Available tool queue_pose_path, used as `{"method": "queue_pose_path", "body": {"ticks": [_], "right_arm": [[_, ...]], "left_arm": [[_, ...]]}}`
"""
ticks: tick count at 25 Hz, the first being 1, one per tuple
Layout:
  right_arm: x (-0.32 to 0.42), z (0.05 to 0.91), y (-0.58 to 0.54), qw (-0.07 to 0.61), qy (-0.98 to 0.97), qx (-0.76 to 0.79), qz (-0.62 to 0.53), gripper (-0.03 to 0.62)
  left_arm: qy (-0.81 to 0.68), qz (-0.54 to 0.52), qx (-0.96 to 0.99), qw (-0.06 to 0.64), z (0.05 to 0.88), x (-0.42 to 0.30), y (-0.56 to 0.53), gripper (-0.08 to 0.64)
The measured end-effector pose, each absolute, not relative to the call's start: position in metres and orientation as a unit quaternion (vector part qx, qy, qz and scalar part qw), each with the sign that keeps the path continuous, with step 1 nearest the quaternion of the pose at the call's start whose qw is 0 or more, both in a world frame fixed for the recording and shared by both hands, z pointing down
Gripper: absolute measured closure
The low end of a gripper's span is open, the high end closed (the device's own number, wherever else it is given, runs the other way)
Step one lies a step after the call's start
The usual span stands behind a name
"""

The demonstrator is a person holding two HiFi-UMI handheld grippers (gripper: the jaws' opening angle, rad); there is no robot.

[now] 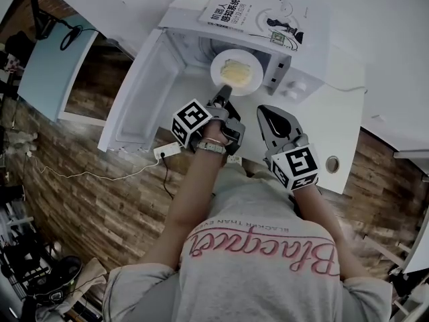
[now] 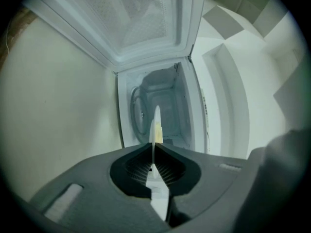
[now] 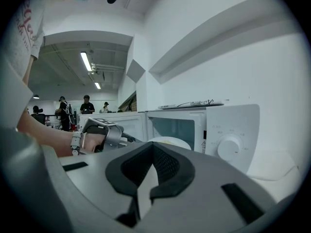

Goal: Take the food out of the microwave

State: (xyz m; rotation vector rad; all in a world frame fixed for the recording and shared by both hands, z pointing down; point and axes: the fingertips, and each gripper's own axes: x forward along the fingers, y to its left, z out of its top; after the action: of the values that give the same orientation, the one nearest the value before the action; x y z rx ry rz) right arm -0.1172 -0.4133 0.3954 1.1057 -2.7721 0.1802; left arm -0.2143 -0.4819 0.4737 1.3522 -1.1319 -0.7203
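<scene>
A white plate (image 1: 236,72) with pale yellow food (image 1: 232,70) on it hangs at the mouth of the open white microwave (image 1: 299,60). My left gripper (image 1: 223,94) is shut on the plate's near rim. In the left gripper view the plate (image 2: 156,125) shows edge-on between the pads of my left gripper (image 2: 154,147), with the microwave cavity (image 2: 167,101) behind it. My right gripper (image 1: 267,113) hovers to the right of the plate, in front of the control panel, shut and holding nothing. The right gripper view shows my right gripper (image 3: 153,144), the plate (image 3: 171,141) and the microwave's dial (image 3: 228,147).
The microwave door (image 1: 137,92) stands swung out to the left. A book (image 1: 258,12) lies on top of the microwave. A power strip (image 1: 167,151) sits at the white table's (image 1: 335,136) front edge. People stand far off in the room (image 3: 86,105).
</scene>
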Motion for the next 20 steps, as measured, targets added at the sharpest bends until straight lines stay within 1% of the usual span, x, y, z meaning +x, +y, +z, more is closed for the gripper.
{"method": "queue_pose_path", "body": {"ticks": [5,20], "right_arm": [[-0.113,0.389,-0.4,0.067,-0.924,0.373,0.058,0.584],[-0.106,0.377,-0.374,0.053,-0.923,0.377,0.058,0.584]], "left_arm": [[-0.472,-0.34,0.571,0.579,0.464,-0.211,-0.459,0.541],[-0.468,-0.365,0.578,0.561,0.436,-0.201,-0.401,0.541]]}}
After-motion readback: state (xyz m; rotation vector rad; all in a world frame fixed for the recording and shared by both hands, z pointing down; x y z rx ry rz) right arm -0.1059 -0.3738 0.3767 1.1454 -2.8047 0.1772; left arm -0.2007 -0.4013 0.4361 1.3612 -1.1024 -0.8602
